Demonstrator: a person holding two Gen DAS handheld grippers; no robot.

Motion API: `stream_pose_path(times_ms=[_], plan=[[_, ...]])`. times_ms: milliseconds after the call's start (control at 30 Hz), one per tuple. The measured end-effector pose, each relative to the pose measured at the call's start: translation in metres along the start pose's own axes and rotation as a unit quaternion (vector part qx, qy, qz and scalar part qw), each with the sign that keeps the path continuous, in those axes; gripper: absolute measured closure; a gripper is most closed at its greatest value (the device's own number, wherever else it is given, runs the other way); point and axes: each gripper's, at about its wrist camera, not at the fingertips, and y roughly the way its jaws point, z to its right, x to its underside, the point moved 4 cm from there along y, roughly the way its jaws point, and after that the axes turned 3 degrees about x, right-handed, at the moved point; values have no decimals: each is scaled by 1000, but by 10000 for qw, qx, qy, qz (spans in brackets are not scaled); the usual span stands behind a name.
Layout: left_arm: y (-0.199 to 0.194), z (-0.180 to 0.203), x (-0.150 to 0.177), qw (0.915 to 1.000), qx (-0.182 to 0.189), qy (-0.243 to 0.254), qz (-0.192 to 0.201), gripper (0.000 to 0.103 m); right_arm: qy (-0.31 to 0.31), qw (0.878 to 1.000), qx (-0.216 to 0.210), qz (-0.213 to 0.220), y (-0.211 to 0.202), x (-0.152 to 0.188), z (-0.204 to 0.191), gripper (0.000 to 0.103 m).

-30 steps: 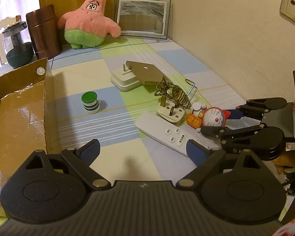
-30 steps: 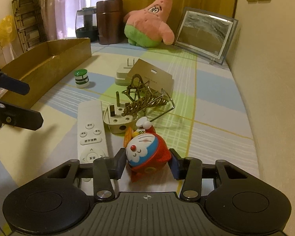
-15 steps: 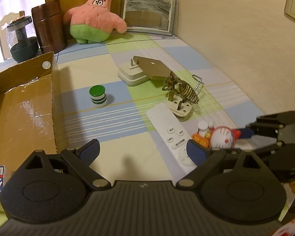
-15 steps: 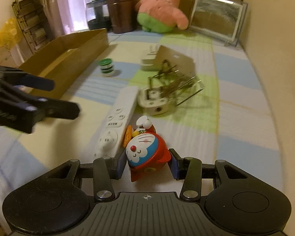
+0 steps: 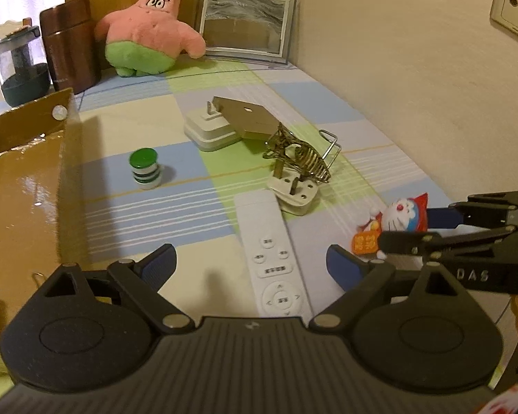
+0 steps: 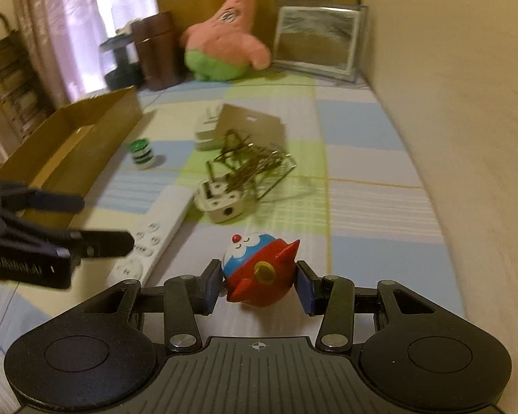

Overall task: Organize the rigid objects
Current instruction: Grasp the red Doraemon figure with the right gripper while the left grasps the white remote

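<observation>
My right gripper (image 6: 259,284) is shut on a red and blue Doraemon figure (image 6: 257,270) and holds it above the checked cloth; it also shows in the left wrist view (image 5: 402,215), where the right gripper (image 5: 418,226) comes in from the right. My left gripper (image 5: 250,264) is open and empty, over a white remote control (image 5: 271,248). A white plug (image 5: 295,191) under a wire rack (image 5: 298,155), a white charger (image 5: 210,129) with a card on it, and a green striped pot (image 5: 145,169) lie beyond. A cardboard box (image 5: 20,186) stands on the left.
A Patrick plush (image 5: 148,41), a picture frame (image 5: 245,24), a brown canister (image 5: 70,57) and a dark jar (image 5: 22,69) stand at the back. A wall runs along the right side. My left gripper (image 6: 86,222) shows in the right wrist view.
My right gripper has lifted the Doraemon figure off the cloth and turned it so its face points away. My left gripper has moved forward over the remote.
</observation>
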Motion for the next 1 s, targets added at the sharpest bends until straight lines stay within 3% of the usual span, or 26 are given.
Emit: stream_pose_path(times_ms=[567,733,1000], plan=[[27,9,7,10000,32,-19,1,24,78,9997,113,188,-6,-6,6,61],[32,11,7,10000,5,8,23,33,46,9997,128,181,-5,-5,5,61],[41,10,6,9999,-41,-90,-36,58,83,9997,142,165,-4,-6,6,61]])
